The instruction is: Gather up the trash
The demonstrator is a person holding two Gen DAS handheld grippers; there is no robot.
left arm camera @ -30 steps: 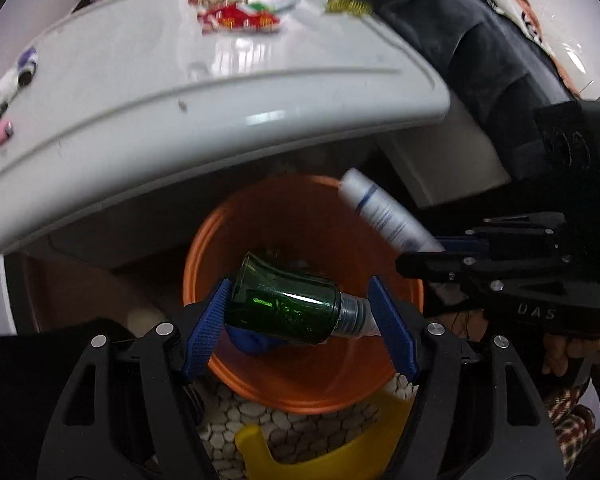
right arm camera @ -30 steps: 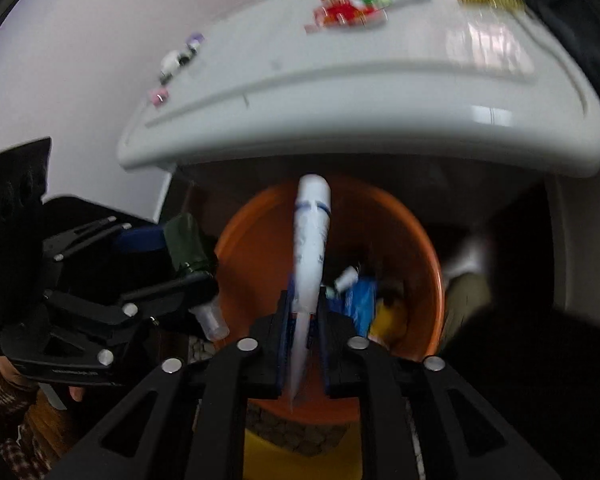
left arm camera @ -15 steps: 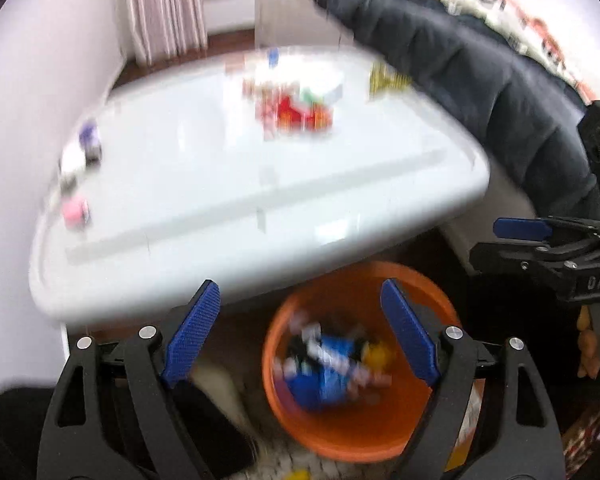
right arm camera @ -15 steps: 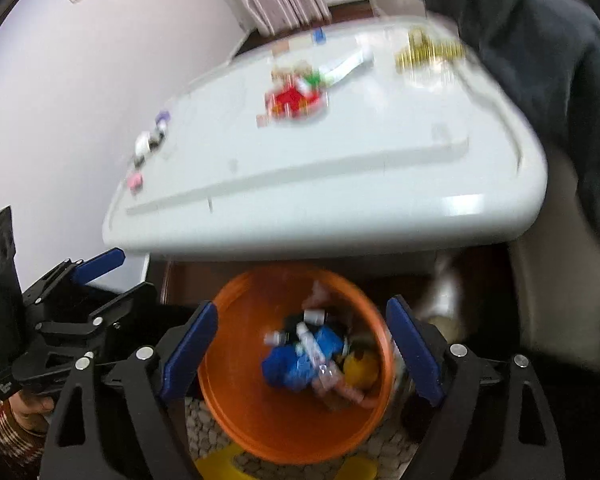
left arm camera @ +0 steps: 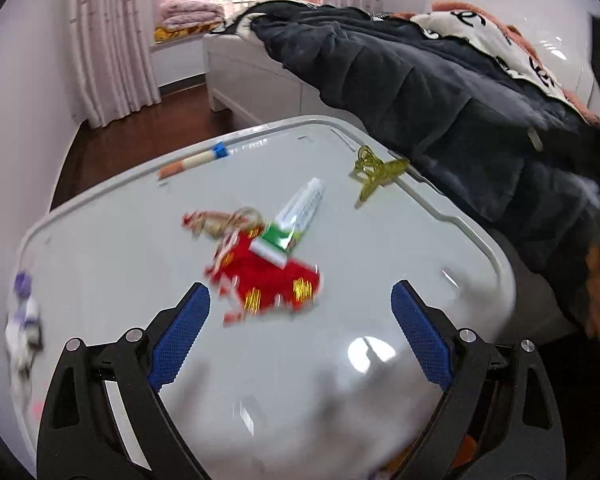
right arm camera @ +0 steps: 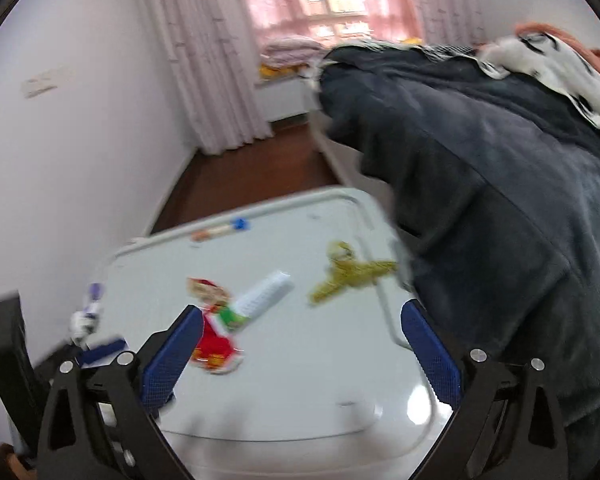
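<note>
Both your left gripper (left arm camera: 300, 334) and right gripper (right arm camera: 300, 352) have just been opening, now spread wide and empty above the white table (left arm camera: 380, 216); toothpaste tube (left arm camera: 296, 218) overlaps the red packet (left arm camera: 268, 280), so a sloppy pinch drags both.

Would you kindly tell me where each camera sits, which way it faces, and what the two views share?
Left wrist: sits on the left tongs, looking down over the white table toward the bed; its own blue-padded fingers show, open and empty.
Right wrist: sits on the right tongs, facing the same table from further right; its open, empty fingers show, and the left tongs at the lower left edge.
Shared: the red packet, white tube, gold hair clip.
</note>
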